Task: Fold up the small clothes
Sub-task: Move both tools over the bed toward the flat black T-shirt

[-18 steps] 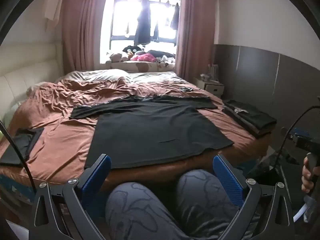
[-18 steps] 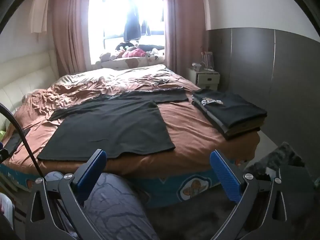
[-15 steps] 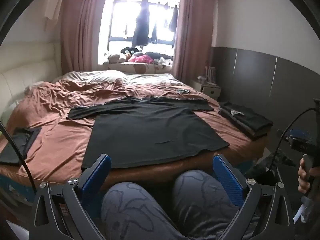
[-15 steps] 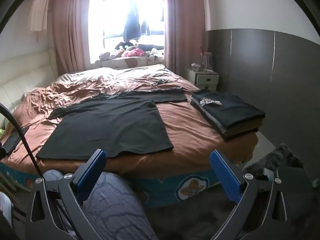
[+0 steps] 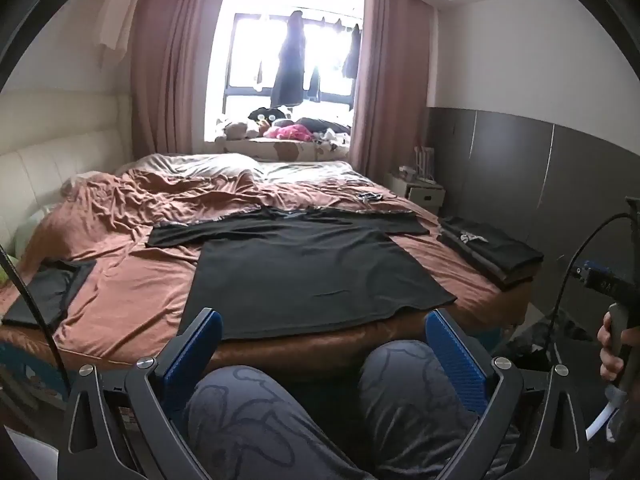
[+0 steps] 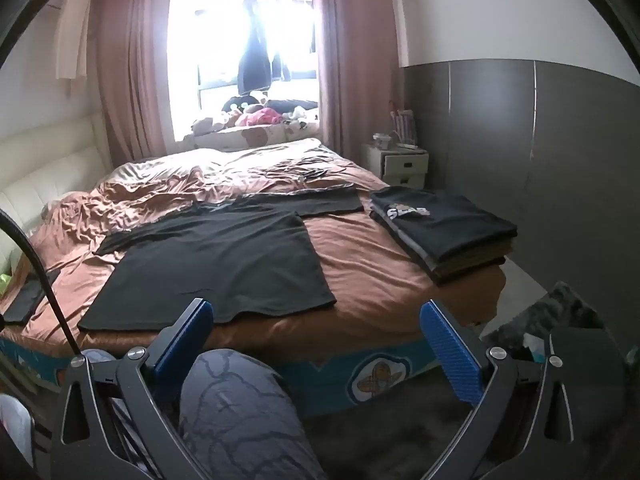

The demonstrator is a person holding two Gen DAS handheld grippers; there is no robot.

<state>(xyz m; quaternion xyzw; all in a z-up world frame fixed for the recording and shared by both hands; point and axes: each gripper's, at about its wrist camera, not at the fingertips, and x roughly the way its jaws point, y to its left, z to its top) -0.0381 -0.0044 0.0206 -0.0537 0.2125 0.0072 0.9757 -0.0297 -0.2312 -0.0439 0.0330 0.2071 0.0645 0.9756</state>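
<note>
Black tee (image 5: 304,268) flat on bed (image 5: 132,304), unfolded; folded stack (image 6: 444,232) done, probably. Both grippers' fingers (image 5: 200,344) wide open, empty.

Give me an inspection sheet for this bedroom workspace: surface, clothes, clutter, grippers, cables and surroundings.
Surface: bed with a wrinkled brown sheet.
Job's things: black T-shirt spread flat, sleeves out, unfolded; stack of folded clothes at the bed's right edge; a dark garment at the left edge.
Clutter: small dark items on the far bedding, too small to tell.
Grippers: left gripper and right gripper open, empty, short of the bed.
Cables: black cable at each view's left edge.
Surroundings: window with hanging clothes, nightstand, person's knees below.
</note>
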